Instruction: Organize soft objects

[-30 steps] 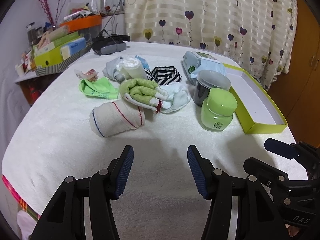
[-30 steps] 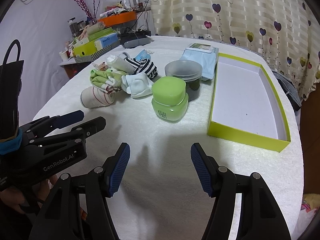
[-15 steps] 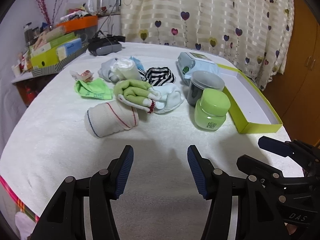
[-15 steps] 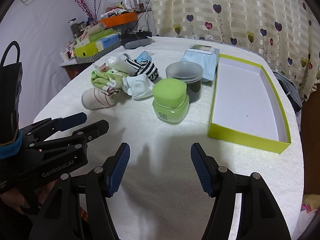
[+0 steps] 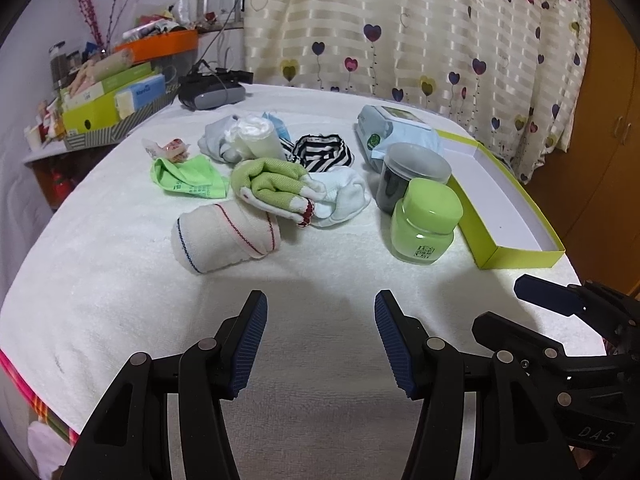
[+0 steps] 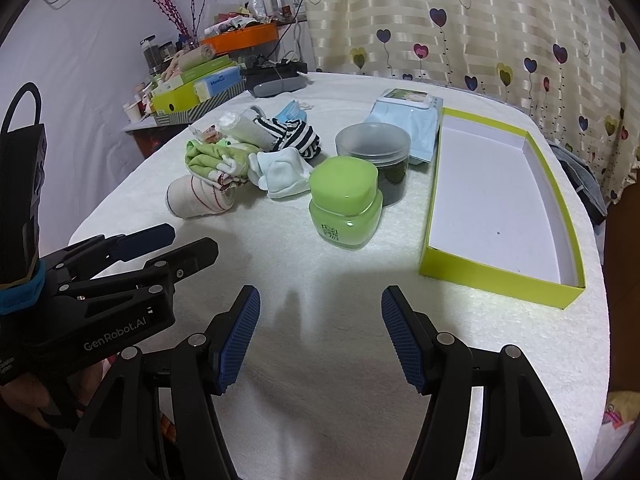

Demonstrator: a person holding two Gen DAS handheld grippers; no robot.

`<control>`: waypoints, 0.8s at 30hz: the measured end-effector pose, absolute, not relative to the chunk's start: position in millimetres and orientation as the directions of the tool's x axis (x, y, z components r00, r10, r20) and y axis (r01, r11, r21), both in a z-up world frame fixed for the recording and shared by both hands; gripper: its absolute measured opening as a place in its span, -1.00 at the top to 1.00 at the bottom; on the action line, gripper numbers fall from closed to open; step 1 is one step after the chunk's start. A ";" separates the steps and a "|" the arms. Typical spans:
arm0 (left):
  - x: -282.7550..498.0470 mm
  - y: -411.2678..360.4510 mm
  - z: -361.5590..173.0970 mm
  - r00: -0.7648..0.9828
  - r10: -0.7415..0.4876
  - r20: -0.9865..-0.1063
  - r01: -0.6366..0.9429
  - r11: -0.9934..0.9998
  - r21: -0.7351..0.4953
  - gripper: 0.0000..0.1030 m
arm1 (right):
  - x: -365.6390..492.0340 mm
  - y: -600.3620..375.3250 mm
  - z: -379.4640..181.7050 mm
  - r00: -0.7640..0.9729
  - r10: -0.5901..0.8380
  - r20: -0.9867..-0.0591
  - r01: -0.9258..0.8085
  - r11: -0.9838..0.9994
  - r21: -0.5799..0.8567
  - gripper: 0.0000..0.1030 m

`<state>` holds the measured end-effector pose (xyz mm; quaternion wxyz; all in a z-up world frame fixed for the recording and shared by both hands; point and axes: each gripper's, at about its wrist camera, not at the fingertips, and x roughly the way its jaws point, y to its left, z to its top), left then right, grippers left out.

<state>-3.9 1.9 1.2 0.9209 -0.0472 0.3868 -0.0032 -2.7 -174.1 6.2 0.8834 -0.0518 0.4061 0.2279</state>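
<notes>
Several rolled socks lie in a cluster on the white towel-covered table: a cream roll with red and blue stripes (image 5: 226,236) (image 6: 200,197), a green-and-white pair (image 5: 272,186) (image 6: 212,160), a pale blue-white pair (image 5: 344,198) (image 6: 282,172), a black-and-white striped one (image 5: 322,154) (image 6: 296,136), and a grey-white bundle (image 5: 240,140). An open lime-green box (image 5: 504,196) (image 6: 500,204) with a white inside sits at the right, empty. My left gripper (image 5: 318,340) (image 6: 168,242) is open over bare towel, short of the cream roll. My right gripper (image 6: 320,340) is open, empty, in front of the green jar.
A green-lidded jar (image 5: 426,222) (image 6: 346,202) and a dark clear-lidded jar (image 5: 412,176) (image 6: 374,160) stand between the socks and the box. A wipes pack (image 5: 394,132), a green cloth (image 5: 186,178), a black device (image 5: 210,90) and stacked boxes (image 5: 108,100) sit farther back.
Both grippers have edged slightly nearer the objects; their jaws stay the same width. Nothing on the table has moved.
</notes>
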 end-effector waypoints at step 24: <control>-0.7 8.1 2.7 0.705 -0.031 -0.709 -0.069 0.991 -0.112 -0.08 | 2.8 -170.0 8.6 0.565 0.387 -0.729 -0.472 0.876 0.099 -0.24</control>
